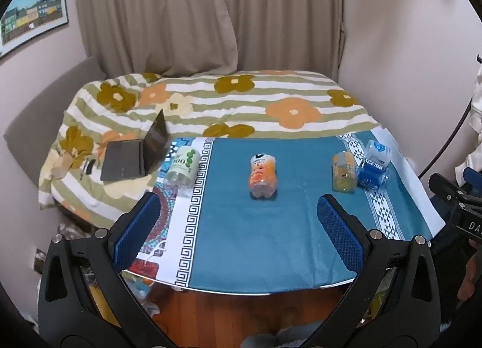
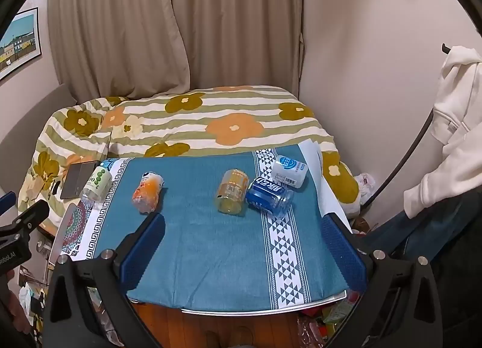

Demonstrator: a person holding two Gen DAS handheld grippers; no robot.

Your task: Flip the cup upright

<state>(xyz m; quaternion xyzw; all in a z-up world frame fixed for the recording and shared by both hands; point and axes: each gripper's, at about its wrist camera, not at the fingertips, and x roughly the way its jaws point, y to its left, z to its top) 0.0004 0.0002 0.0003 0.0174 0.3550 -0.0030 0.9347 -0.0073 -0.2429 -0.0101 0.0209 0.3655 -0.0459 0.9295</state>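
Several plastic cups lie on their sides on the blue cloth. An orange-printed cup (image 1: 262, 176) (image 2: 148, 191) lies mid-table. A green-dotted cup (image 1: 181, 169) (image 2: 96, 183) lies at the left edge. A yellow cup (image 1: 344, 171) (image 2: 231, 191), a blue cup (image 1: 373, 174) (image 2: 269, 195) and a white cup (image 1: 378, 152) (image 2: 289, 169) lie together at the right. My left gripper (image 1: 238, 232) is open, over the near table edge, short of the orange cup. My right gripper (image 2: 245, 253) is open, short of the yellow and blue cups.
The table (image 2: 262, 311) butts against a bed with a flowered quilt (image 1: 229, 98). An open laptop (image 1: 132, 155) lies on the quilt left of the table. A white hoodie (image 2: 452, 125) hangs at the right. Clutter lies on the floor below the table's sides.
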